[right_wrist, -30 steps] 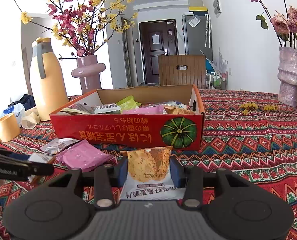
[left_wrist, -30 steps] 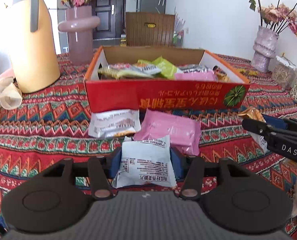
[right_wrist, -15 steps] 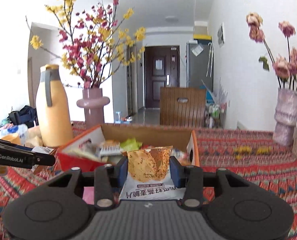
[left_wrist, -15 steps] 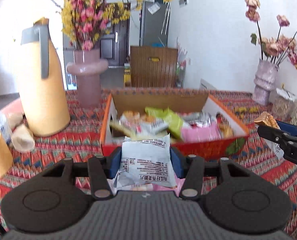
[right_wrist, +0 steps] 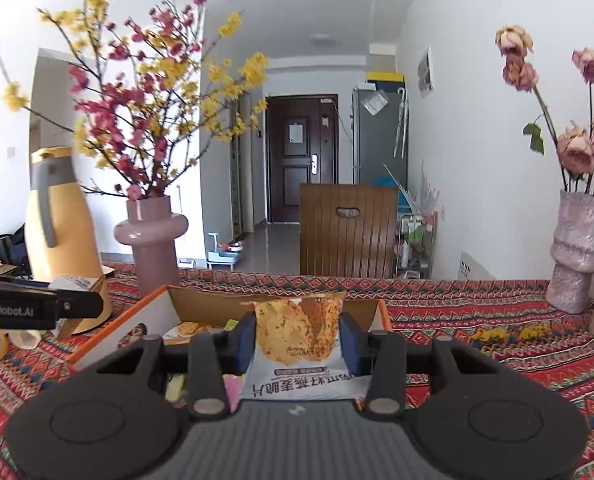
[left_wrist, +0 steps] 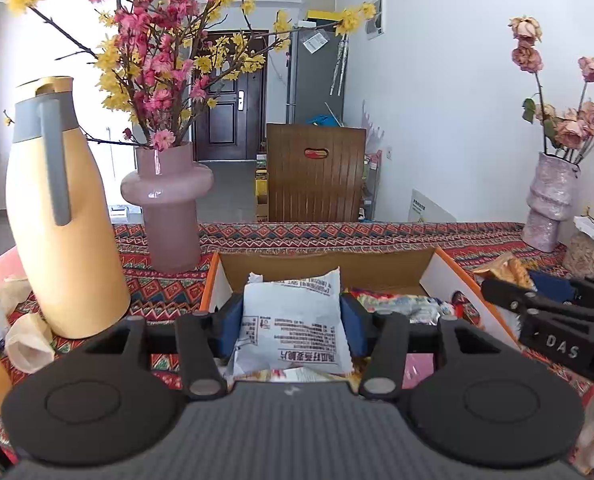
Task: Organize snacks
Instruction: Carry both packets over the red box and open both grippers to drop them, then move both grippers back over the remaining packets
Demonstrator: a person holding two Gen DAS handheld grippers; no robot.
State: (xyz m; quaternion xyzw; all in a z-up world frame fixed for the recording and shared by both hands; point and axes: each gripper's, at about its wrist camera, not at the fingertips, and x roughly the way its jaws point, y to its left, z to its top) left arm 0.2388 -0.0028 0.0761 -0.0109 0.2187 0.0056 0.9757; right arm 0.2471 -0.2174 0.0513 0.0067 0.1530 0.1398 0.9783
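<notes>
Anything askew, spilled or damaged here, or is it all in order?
Nothing stands out. Each gripper holds one sealed packet over the open box: white packet in the left gripper, cracker packet in the right gripper.

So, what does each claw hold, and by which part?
Left claw: white snack packet, gripped by its side edges. Right claw: cracker packet, likewise.

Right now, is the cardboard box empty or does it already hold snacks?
Already holding snacks. Behind the white packet in the left tongs, the open cardboard box shows several wrappers inside.
</notes>
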